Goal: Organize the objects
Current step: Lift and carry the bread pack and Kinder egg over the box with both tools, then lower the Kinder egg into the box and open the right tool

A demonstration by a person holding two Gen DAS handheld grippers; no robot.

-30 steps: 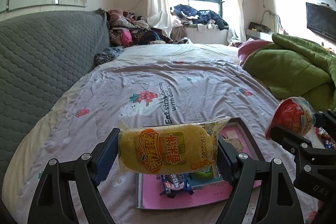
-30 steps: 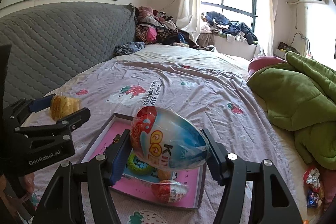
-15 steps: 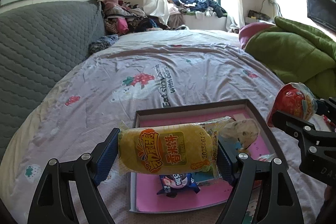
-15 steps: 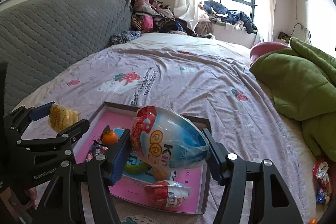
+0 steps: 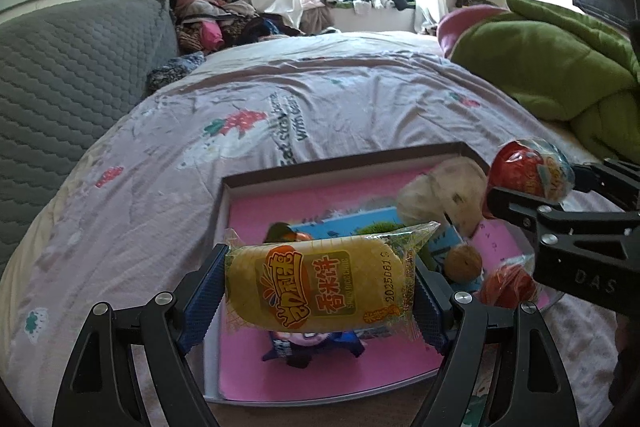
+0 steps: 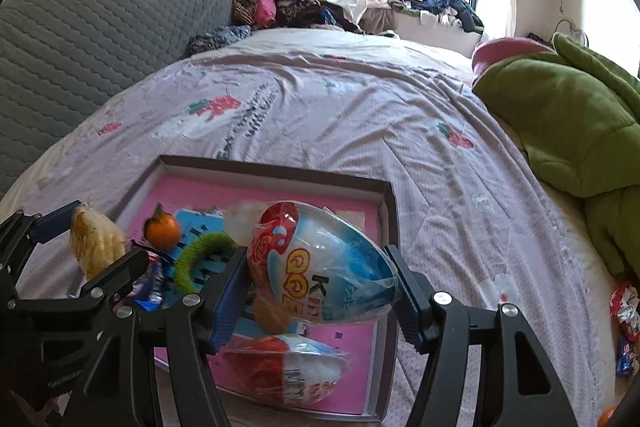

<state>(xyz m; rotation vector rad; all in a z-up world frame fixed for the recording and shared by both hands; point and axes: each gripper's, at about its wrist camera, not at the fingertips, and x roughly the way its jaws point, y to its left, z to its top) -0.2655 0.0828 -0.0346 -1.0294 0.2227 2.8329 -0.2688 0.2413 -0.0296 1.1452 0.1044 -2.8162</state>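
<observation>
left gripper (image 5: 320, 291): jaws clamped on the ends of the yellow rice-cake packet (image 5: 320, 287), above the pink tray's (image 5: 304, 171) near edge
packet axis: long side level, spanning jaw to jaw
right gripper (image 6: 320, 283): jaws spread wide, pinching the egg-shaped snack pack (image 6: 320, 267), over the tray's near right corner
egg axis: crosswise, tilted, narrow end down-right

A bed (image 6: 360, 115) covered in a lilac sheet with strawberry prints carries everything. A shallow pink-lined tray (image 6: 390, 211) lies flat on it near the front edge. A rumpled green blanket (image 6: 568, 119) is heaped along the right side, with small wrapped sweets (image 6: 626, 311) on the sheet below it.
</observation>
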